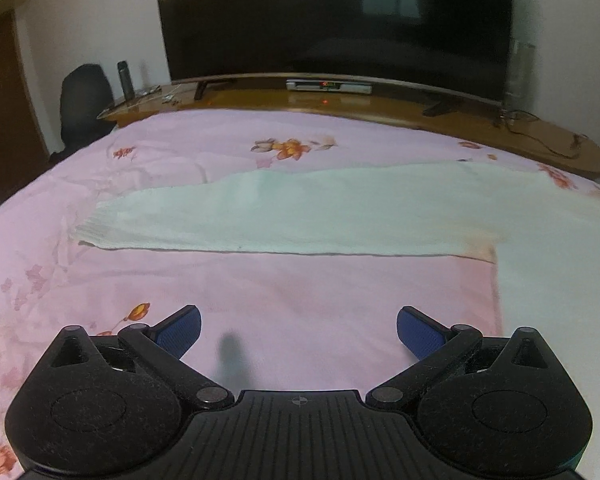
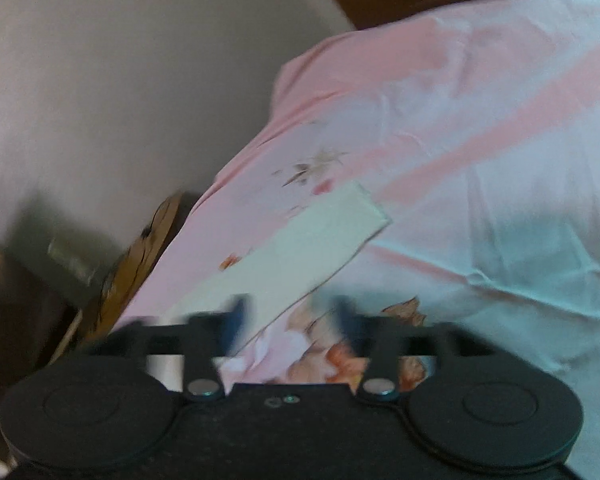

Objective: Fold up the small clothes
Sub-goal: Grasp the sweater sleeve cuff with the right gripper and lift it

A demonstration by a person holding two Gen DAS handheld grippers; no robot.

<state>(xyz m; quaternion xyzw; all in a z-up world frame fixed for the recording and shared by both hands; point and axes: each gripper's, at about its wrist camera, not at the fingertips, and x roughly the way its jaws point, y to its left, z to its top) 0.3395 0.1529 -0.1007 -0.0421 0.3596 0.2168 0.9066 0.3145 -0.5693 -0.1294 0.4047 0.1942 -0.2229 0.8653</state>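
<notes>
Lying flat — white sweater [image 1: 340, 216] on pink bedsheet [image 1: 180, 152].

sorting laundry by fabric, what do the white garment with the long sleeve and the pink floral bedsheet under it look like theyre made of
White long-sleeved garment: looks like a knit, perhaps cotton or wool; fine ribbing shows at the cuff, and the surface is matte and soft.
Pink floral bedsheet: looks like thin woven cotton or a blend; smooth, matte, with sharp creases and printed orange flowers. The exact fibre cannot be told for either.
</notes>
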